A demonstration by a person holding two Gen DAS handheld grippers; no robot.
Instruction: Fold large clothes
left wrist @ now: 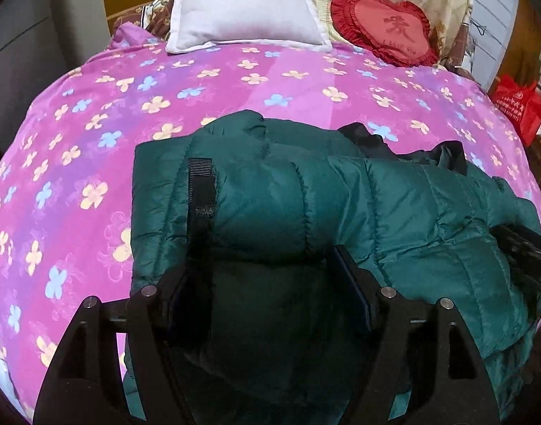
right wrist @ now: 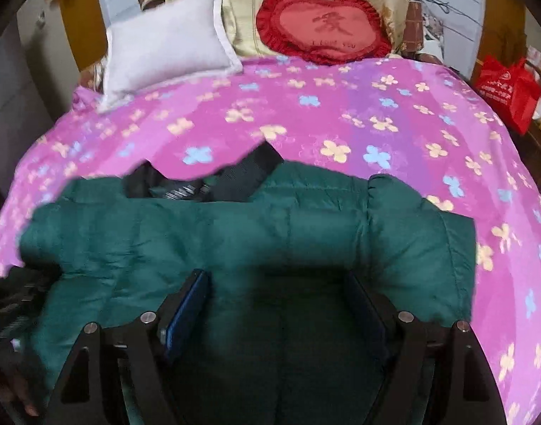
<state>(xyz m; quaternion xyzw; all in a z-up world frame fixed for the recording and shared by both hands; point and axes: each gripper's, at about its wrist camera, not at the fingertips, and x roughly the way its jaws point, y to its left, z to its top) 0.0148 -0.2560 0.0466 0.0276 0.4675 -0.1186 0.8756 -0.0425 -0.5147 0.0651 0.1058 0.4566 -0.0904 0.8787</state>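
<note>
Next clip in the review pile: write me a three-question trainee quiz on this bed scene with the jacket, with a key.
1. True or false: the green puffer jacket lies on a pink floral bedcover.
2. Which cushion sits beside the white pillow at the head of the bed? A) blue round cushion B) red heart-shaped cushion C) yellow square cushion
3. Fill in: in its own view, the jaws of the left hand-held gripper stand ____ over a jacket fold.

Key: 1 true; 2 B; 3 open. The right hand-held gripper also stands open over the jacket.
</note>
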